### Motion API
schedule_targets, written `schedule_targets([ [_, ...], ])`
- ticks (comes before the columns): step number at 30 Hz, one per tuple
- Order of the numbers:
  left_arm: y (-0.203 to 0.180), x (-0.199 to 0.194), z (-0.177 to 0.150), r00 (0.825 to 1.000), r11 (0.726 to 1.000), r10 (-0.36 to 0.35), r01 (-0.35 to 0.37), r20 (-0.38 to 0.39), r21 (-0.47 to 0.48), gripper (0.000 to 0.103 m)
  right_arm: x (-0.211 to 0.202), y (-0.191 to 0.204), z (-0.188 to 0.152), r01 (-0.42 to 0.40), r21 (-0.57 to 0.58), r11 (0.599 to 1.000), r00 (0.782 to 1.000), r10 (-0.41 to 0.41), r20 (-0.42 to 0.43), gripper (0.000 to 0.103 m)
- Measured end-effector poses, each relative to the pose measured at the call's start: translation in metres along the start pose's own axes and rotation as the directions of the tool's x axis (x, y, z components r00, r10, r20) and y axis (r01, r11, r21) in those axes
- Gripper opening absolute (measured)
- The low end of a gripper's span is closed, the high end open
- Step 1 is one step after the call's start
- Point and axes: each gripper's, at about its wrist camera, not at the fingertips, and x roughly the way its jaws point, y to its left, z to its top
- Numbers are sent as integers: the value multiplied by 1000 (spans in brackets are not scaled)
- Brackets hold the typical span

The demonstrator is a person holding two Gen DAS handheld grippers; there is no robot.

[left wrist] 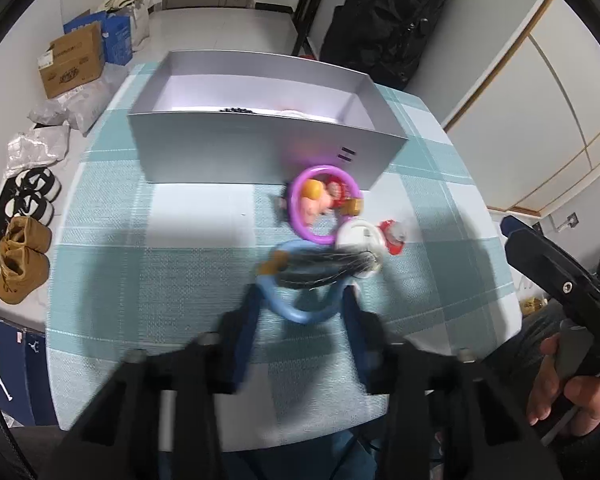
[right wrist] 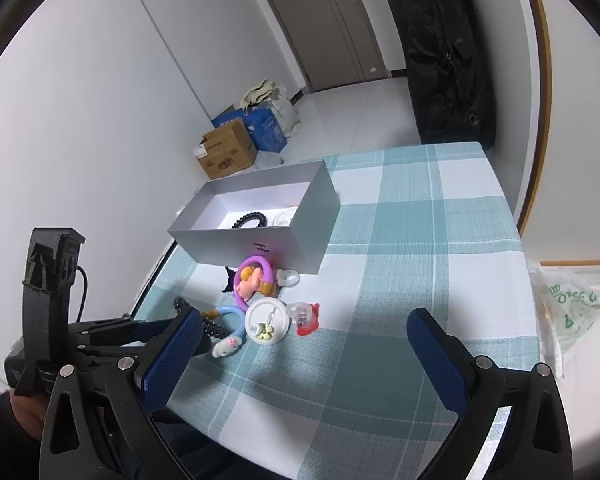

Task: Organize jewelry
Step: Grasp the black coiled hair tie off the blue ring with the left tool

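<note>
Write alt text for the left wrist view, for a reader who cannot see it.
The left gripper straddles a light blue ring on a teal checked tablecloth, its fingers blurred. Beyond lie a purple ring with small charms, a white round case and an open grey box.

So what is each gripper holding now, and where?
Left gripper straddles the blue plastic ring's near arc; pad contact unclear. Right gripper holds nothing.

Left gripper [left wrist: 300, 312] blurred, seemingly narrowed, right gripper [right wrist: 304, 344] wide
</note>
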Motion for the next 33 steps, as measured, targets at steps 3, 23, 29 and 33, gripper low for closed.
schedule_targets([
  [3, 7, 1, 2, 999, 999, -39, 39, -2, -33, 20, 1, 2, 0, 2, -2, 1000, 1000, -2, -3, 103],
  [23, 17, 24, 20, 999, 999, 41, -41, 14, 9, 22, 9, 8, -3, 12, -16, 1000, 1000, -12, -28, 103],
  [29, 27, 24, 25, 1000, 999, 8, -7, 23, -36, 22, 11, 6, -2, 16, -14, 1000, 999, -16, -34, 103],
  [33, 24, 23, 27, 999, 1000, -7, 8, 37, -21, 7, 14, 7, -1, 16, -14, 1000, 999, -16, -40, 103],
])
